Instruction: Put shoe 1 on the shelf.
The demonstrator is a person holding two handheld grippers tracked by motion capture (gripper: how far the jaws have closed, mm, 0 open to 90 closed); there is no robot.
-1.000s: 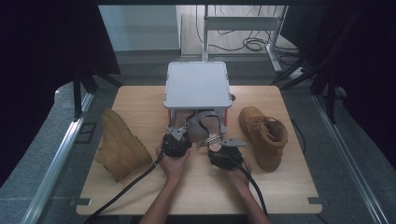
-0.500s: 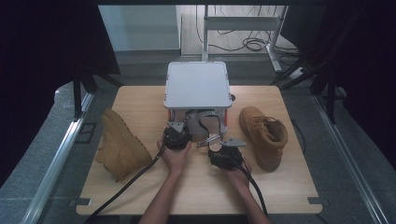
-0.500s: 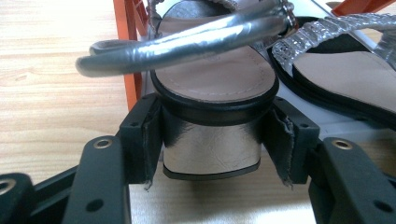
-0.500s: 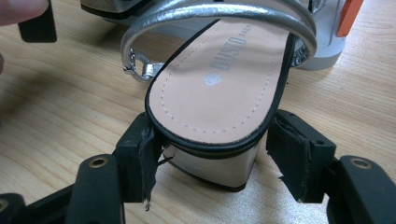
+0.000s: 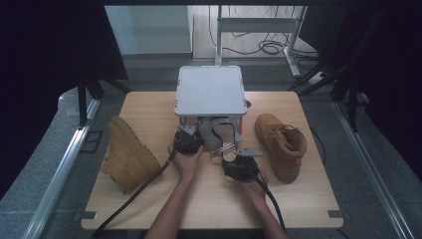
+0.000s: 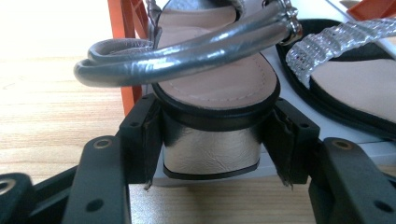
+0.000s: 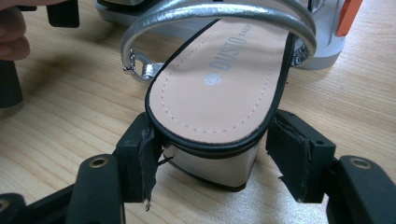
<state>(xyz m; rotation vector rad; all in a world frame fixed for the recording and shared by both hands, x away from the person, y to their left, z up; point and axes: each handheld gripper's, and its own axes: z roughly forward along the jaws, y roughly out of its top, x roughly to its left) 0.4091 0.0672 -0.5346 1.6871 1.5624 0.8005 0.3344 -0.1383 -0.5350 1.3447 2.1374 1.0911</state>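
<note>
Two silver block-heel sandals are in hand in front of a grey-topped stand [image 5: 209, 89]. My left gripper [image 5: 187, 133] [image 6: 211, 140] is shut on the silver heel [image 6: 210, 156] of one sandal [image 6: 219, 79], pads against both its sides, at the edge of the stand's low shelf. My right gripper [image 5: 233, 155] [image 7: 210, 149] is shut on the heel [image 7: 212, 165] of the other sandal [image 5: 222, 148] [image 7: 219, 88]. That sandal's toe points at the stand and its heel is tilted just off the wood.
A black-soled sandal with a clear glittery strap [image 6: 341, 60] lies on the shelf beside the left one. The stand has orange legs [image 6: 126, 46]. One tan boot [image 5: 127, 152] lies on its side at the left. Another [image 5: 281, 142] stands at the right of the wooden table [image 5: 209, 204].
My left gripper has moved a little away from the person, toward the stand, with its sandal. The right gripper has kept still.
</note>
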